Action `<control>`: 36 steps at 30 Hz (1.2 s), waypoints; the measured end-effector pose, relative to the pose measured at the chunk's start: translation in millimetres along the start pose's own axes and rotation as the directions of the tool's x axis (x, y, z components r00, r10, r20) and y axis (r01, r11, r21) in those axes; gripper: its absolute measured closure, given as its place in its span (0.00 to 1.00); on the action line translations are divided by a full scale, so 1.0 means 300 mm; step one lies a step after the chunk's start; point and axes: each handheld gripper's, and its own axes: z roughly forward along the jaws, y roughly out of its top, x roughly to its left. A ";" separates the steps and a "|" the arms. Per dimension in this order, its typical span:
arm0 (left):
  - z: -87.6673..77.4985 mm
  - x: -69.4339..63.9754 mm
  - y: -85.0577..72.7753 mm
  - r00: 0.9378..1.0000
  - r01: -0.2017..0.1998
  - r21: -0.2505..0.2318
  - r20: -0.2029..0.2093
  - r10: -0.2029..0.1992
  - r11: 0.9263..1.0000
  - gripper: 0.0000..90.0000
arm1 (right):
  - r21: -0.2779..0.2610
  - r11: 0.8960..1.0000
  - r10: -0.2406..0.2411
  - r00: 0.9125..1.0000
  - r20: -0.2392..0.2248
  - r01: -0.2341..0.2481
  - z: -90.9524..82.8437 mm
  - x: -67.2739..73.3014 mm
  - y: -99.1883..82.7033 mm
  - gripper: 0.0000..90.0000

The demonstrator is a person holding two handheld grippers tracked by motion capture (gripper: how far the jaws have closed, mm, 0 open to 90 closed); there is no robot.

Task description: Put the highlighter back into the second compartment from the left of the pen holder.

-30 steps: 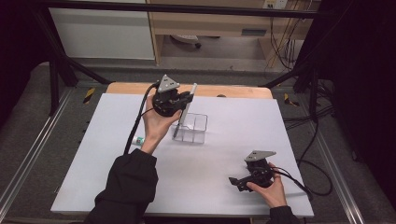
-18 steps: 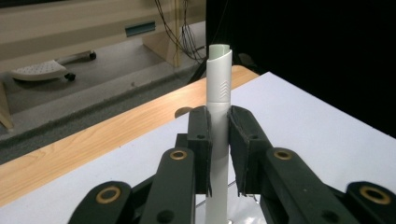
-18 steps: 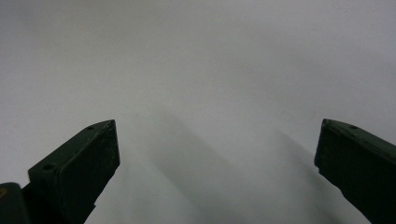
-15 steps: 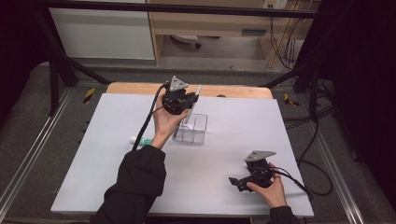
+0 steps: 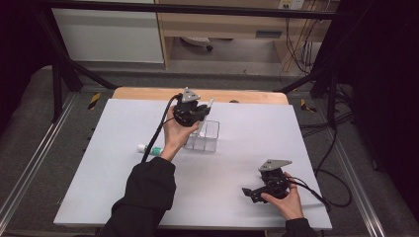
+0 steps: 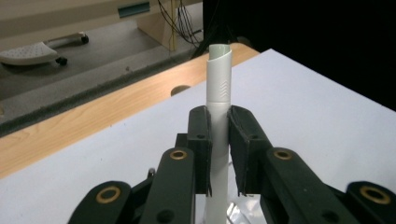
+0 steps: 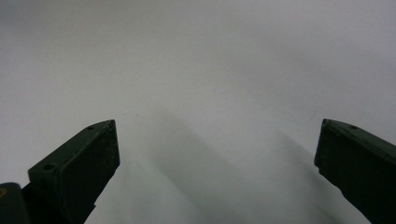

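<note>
The white tube (image 6: 218, 84) stands upright, clamped between my left gripper (image 5: 193, 109)'s jaws, upper middle of the high view, just over the clear organizer box (image 5: 210, 134). To seat it well I'd keep it vertical and centre it on one compartment before lowering — no tilt against the walls. My right gripper (image 5: 257, 192) rests lower right on the white table (image 5: 99, 148), jaws wide and empty.

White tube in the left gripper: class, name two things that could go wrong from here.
1. The left gripper clamps the white tube low on its length, so the long free end could tilt or slip between the pads.
2. The clear box looks light, with narrow compartments; a tube lowered off-centre might catch a wall and push or tip it. The open right gripper is too far to steady it.
</note>
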 end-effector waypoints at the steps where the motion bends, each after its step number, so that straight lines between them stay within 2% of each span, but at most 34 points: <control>1: 0.000 0.003 -0.008 1.000 -0.002 0.002 -0.002 0.002 1.000 0.87 | 0.001 1.000 0.000 1.000 0.001 0.000 0.000 0.000 0.000 0.01; 6: 0.003 0.013 -0.036 1.000 0.008 0.027 -0.001 -0.008 1.000 0.87 | 0.001 1.000 0.000 1.000 0.001 0.000 0.001 0.000 0.000 0.01; 7: 0.001 0.014 -0.042 1.000 0.007 0.030 -0.002 -0.007 1.000 1.00 | 0.001 1.000 0.000 1.000 0.001 0.000 0.001 0.000 0.000 0.01; 9: 0.000 0.018 -0.052 0.999 0.033 0.020 0.018 -0.033 0.999 1.00 | 0.001 1.000 0.001 1.000 0.000 -0.001 0.000 0.000 0.000 0.01; 12: -0.002 0.021 -0.062 1.000 0.017 0.043 -0.007 -0.017 0.999 1.00 | 0.001 1.000 0.000 1.000 0.000 0.000 0.001 0.000 0.000 0.01; 14: -0.005 0.024 -0.066 1.000 0.021 0.049 -0.003 -0.021 0.999 1.00 | 0.001 1.000 0.002 1.000 0.000 -0.002 0.000 0.000 0.000 0.01; 18: -0.033 0.031 -0.067 1.000 -0.004 0.060 -0.003 0.005 0.998 1.00 | 0.000 1.000 0.003 1.000 0.000 -0.003 0.000 0.000 0.000 0.01; 23: -0.097 0.046 -0.069 1.000 -0.002 0.061 0.026 0.000 0.998 0.99 | 0.000 1.000 0.001 1.000 0.001 -0.001 -0.001 0.001 0.000 0.01; 25: -0.131 0.053 -0.071 1.000 -0.004 0.052 0.023 0.003 0.999 0.99 | 0.000 1.000 0.002 1.000 0.003 -0.002 -0.002 0.000 0.000 0.01; 28: -0.183 0.072 -0.081 0.999 0.010 0.055 0.037 -0.012 0.998 0.94 | -0.001 1.000 -0.001 1.000 0.004 0.001 0.000 0.000 0.000 0.01; 30: -0.215 0.083 -0.094 1.000 -0.005 0.070 0.029 0.003 0.998 0.88 | 0.002 1.000 0.002 1.000 0.004 -0.002 0.000 0.001 0.000 0.01; 32: -0.247 0.097 -0.112 1.000 -0.012 0.077 0.019 0.011 0.997 0.80 | 0.001 1.000 0.003 1.000 0.005 -0.003 0.000 0.001 0.000 0.01; 36: -0.302 0.129 -0.163 1.000 0.004 0.096 0.006 -0.005 0.995 0.65 | 0.000 1.000 0.005 1.000 0.007 -0.005 -0.001 0.000 0.000 0.01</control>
